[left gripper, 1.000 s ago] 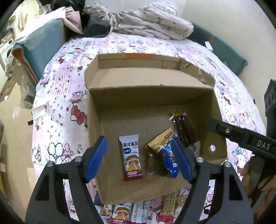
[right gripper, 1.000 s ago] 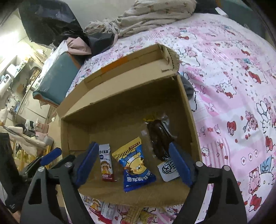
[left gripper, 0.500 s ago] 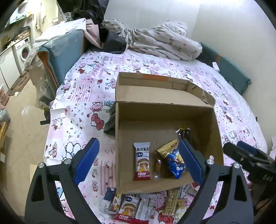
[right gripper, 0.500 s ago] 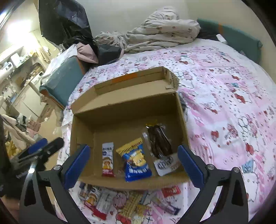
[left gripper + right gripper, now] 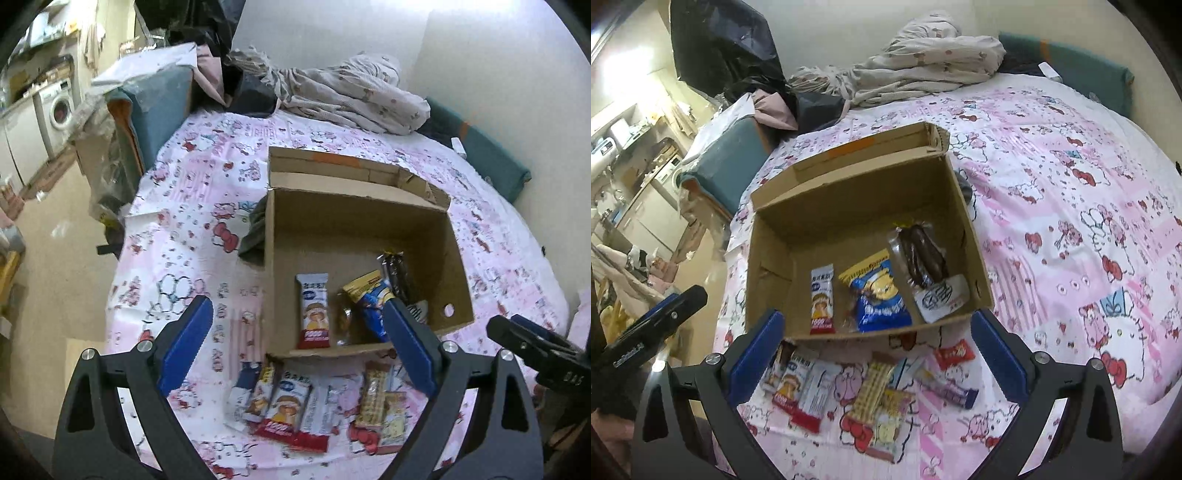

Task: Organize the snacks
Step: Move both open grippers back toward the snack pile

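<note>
**Both hand-held grippers empty above the loose snack row**

We hold the left hand-held gripper (image 5: 295, 347) and the right hand-held gripper (image 5: 877, 354) with jaws spread wide and nothing between them. The cardboard box (image 5: 971, 236) sits on the bed (image 5: 1071, 206), its top open, and already contains a rice-cake bar (image 5: 822, 299), a blue packet (image 5: 881, 299) and a dark wrapped snack (image 5: 921, 256).

The snacks still to be sorted lie in a row on the bedsheet just outside the box's near wall, below and ahead of both hand-held grippers. In the left view, a red-and-white bar (image 5: 282, 410) lies almost centred between the fingers, its long axis running roughly toward the box. In the right view, a wafer pack (image 5: 871, 387) lies near centre, with a small red packet (image 5: 955, 354) and a purple bar (image 5: 947, 389) toward the right finger.

We judge the left hand-held gripper better lined up for the left end of the row, the right one for the wafer and beyond. The packets overlap or touch, so picking one cleanly may disturb its neighbours. The near wall must be cleared on the way in; the box floor behind the placed snacks is free.
</note>
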Demonstrator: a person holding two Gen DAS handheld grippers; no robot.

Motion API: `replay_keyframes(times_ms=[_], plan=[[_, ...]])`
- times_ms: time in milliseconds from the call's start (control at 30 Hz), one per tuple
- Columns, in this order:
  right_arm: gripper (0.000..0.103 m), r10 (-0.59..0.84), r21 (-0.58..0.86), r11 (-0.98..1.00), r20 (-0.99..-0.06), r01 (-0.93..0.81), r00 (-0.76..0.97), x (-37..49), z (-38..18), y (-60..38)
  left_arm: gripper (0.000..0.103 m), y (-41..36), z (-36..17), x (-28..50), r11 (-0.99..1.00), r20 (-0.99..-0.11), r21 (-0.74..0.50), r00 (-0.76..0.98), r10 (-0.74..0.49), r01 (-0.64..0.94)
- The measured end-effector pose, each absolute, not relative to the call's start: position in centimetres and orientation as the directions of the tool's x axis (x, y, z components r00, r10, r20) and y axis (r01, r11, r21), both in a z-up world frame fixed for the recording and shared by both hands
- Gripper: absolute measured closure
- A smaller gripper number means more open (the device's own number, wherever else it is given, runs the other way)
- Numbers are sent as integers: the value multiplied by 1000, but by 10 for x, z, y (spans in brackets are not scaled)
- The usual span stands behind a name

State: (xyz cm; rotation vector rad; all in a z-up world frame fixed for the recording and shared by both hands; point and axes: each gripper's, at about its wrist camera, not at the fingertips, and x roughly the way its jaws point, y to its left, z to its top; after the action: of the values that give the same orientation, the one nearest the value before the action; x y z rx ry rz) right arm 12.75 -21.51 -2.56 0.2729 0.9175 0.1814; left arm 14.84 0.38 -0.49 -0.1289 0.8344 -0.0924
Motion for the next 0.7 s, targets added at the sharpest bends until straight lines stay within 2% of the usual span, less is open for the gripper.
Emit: replay_keyframes(times_ms=[167,433,600,700], plan=[[0,278,317,948,-763,-37,583,115,-31,-216,12,2,-11,142,989,-794,-145,592,-136,32],[0,280,340,940,-780,3,559,107,-43,-224,12,2,-17,130,990,-796,-142,592,-126,20],[0,298,382,923,-795,54,528,106,-55,-236,12,7,-25,127,980,-804,-198,569,-173,19],[0,298,385,920,-809,73,506,106,-62,-239,12,6,-29,128,988,-818,-154,560,-131,6]])
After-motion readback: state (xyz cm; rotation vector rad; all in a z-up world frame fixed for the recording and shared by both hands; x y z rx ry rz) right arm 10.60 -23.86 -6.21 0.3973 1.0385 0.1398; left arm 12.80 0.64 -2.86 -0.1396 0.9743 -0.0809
